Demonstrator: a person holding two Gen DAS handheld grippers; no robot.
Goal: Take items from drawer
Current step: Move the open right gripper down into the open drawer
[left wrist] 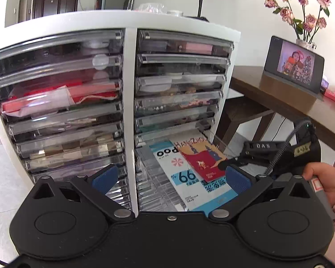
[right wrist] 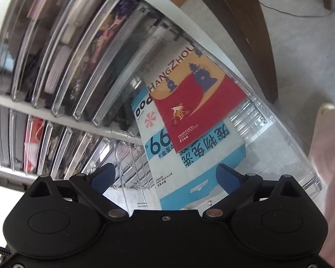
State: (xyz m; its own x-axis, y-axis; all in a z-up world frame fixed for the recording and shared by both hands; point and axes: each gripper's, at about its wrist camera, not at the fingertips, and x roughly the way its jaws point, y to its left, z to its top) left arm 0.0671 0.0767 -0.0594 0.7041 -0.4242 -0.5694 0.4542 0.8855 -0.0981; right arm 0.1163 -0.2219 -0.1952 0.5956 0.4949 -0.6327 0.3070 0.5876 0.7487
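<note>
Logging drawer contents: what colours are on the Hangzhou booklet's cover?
Mostly red and tan-orange, with dark blue pagodas on the Hangzhou booklet; clearest in the right wrist view.

The left wrist camera looks level and straight at a cabinet point(left wrist: 129, 84) of clear drawers, from near, with a table point(left wrist: 279, 93) off to the right. The right wrist camera sits closer and is rolled sideways, looking down into the open drawer point(right wrist: 268, 120). Both views share that drawer, its red booklet point(left wrist: 208, 159) point(right wrist: 194, 102) and blue packet point(left wrist: 189, 178) point(right wrist: 189, 156).
</note>
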